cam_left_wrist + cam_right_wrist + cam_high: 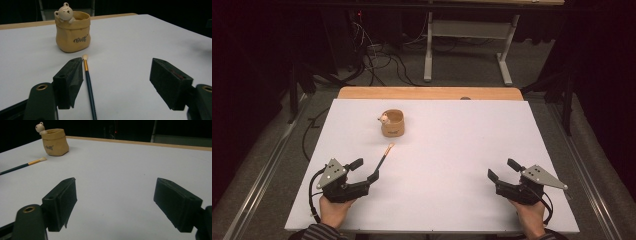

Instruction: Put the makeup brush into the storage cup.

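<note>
Paintbrush [89,86] flat on table, between wide-open, empty left gripper [116,82] jaws, nearer one

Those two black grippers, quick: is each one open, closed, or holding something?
Left gripper: open, holding nothing; the paintbrush lies on the table between its jaws, by the left one.
Right gripper: open, empty.

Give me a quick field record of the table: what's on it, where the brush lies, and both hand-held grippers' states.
surface: white table
holder: tan bear pot, upright, far left of centre
tool: paintbrush lying flat, bristles toward the pot, apart from it
left hand-held gripper: open, brush handle lies between its jaws, nearer the left one, ungripped
right hand-held gripper: open, nothing between its jaws
</note>
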`<state>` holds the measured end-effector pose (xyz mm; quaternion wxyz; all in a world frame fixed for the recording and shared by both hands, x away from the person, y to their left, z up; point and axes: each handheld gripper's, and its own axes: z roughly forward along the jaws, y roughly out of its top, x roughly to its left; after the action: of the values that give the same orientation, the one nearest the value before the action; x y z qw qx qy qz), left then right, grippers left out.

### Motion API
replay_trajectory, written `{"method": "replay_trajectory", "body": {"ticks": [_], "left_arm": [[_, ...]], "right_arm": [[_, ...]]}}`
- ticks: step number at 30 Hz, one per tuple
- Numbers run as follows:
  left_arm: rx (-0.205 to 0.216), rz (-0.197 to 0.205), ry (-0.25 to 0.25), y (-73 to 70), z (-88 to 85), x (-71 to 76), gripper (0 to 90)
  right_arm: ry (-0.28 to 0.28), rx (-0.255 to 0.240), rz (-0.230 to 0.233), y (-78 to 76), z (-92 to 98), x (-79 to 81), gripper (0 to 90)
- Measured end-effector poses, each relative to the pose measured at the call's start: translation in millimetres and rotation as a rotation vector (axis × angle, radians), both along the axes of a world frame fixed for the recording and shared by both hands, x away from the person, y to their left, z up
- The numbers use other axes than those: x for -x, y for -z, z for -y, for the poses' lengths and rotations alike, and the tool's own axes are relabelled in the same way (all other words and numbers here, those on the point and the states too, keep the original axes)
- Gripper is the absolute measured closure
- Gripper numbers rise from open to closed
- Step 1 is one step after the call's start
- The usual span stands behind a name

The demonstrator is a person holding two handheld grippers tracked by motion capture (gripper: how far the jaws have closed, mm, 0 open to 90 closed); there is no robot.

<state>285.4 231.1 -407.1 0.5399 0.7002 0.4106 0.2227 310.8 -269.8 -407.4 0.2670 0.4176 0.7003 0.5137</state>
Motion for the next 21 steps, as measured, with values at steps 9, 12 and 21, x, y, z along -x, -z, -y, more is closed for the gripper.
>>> {"method": "replay_trajectory", "body": {"ticks": [9, 12, 21], "left_arm": [[-0.003, 0.002, 0.002, -0.2, 0.4, 0.6, 27.5], [0.000, 0.005, 0.001, -0.4, 0.5, 0.8, 27.5], [0.003, 0.005, 0.000, -0.5, -0.2, 0.8, 27.5]], "right_arm": [[-0.002, -0.005, -0.001, -0.2, 0.0, 0.2, 20.1], [-0.003, -0.006, -0.002, -0.2, 0.2, 0.2, 20.1], [0.002, -0.007, -0.007, 0.2, -0.2, -0.3, 20.2]]}}
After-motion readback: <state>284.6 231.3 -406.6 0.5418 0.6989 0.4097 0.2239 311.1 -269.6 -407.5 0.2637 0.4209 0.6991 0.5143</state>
